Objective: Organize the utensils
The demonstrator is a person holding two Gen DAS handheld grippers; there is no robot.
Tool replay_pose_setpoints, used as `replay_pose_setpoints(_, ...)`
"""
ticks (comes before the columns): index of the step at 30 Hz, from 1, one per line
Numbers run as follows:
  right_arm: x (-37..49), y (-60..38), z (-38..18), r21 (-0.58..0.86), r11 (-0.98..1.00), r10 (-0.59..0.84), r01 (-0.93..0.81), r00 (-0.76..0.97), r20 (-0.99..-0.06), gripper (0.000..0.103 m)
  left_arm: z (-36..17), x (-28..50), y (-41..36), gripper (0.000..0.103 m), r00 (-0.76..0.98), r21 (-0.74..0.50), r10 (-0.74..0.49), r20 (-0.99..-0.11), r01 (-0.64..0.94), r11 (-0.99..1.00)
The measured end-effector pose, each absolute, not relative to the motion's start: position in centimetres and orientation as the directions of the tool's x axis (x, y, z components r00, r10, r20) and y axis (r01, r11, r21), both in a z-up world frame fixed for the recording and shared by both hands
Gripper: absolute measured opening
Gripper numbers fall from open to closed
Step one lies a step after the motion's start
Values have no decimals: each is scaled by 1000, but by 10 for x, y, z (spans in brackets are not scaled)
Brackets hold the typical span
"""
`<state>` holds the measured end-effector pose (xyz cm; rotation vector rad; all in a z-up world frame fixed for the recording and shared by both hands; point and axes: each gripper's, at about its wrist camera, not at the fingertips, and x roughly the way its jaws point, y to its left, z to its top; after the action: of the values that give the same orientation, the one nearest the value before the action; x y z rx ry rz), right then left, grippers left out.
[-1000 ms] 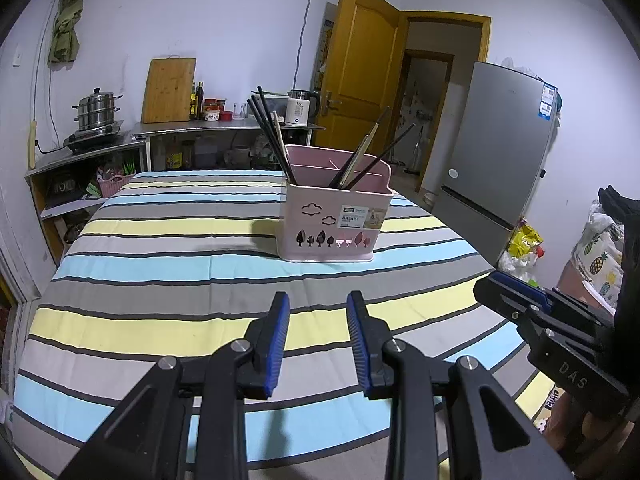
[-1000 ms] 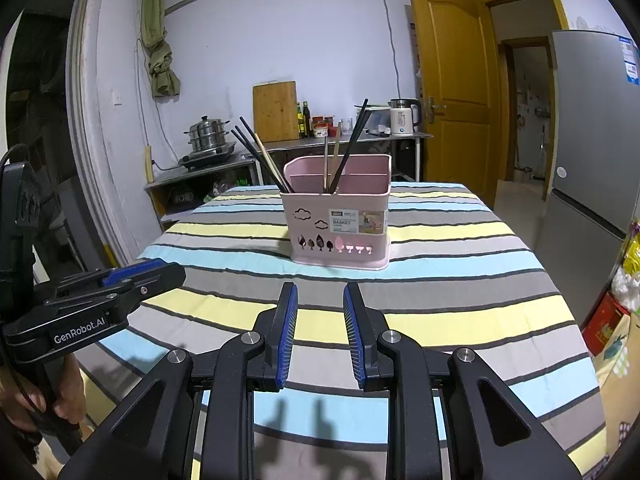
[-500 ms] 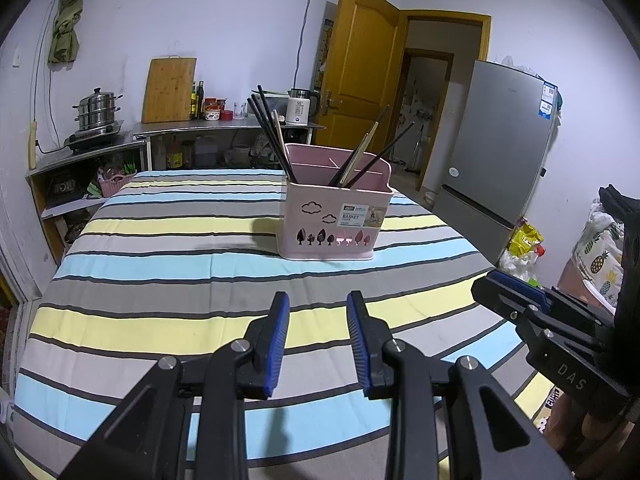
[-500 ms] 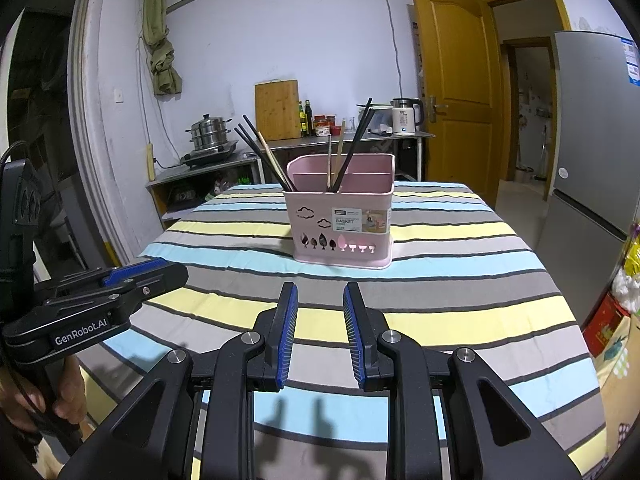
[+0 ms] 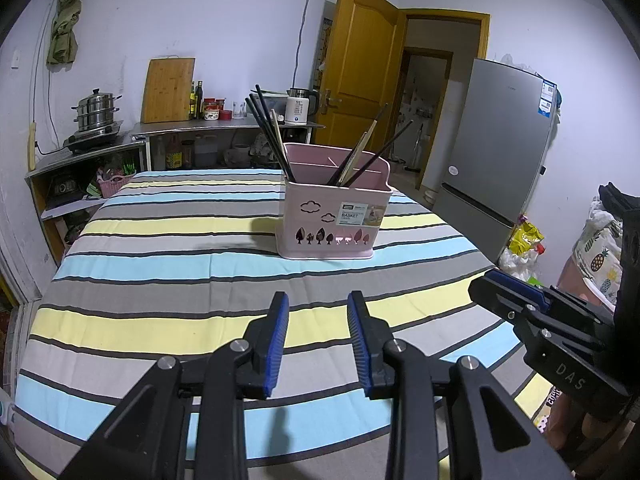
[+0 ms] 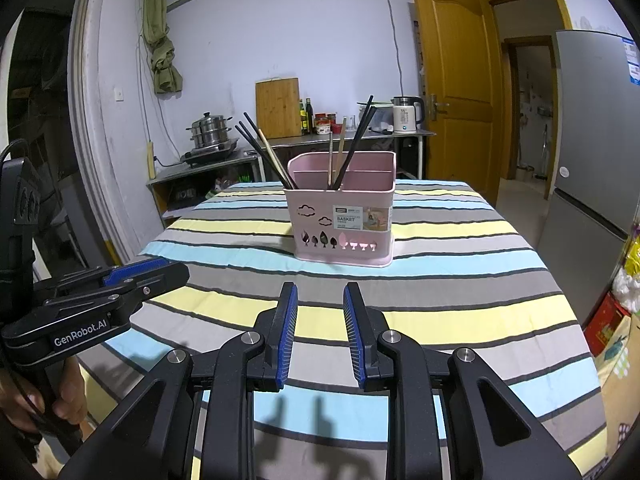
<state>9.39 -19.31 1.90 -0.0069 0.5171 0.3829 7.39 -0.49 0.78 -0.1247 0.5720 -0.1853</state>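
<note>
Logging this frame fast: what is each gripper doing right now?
Left gripper: open, nothing between its jaws, hovering over the tablecloth.
Right gripper: open, empty, also short of the basket.

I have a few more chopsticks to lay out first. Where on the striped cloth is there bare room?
Bare cloth lies between the pink basket and both open grippers, left gripper and right gripper, and on both sides of the basket out to the table edges. The only crowded spot is the basket, with its leaning chopsticks.
</note>
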Motion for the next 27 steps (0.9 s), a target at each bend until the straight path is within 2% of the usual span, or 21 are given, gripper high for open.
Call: replay_pose_setpoints(27,94,-191,19,89,929,356,-360,799,-486,24,6,72,-5,32,822,-169,-209,-529,139,976)
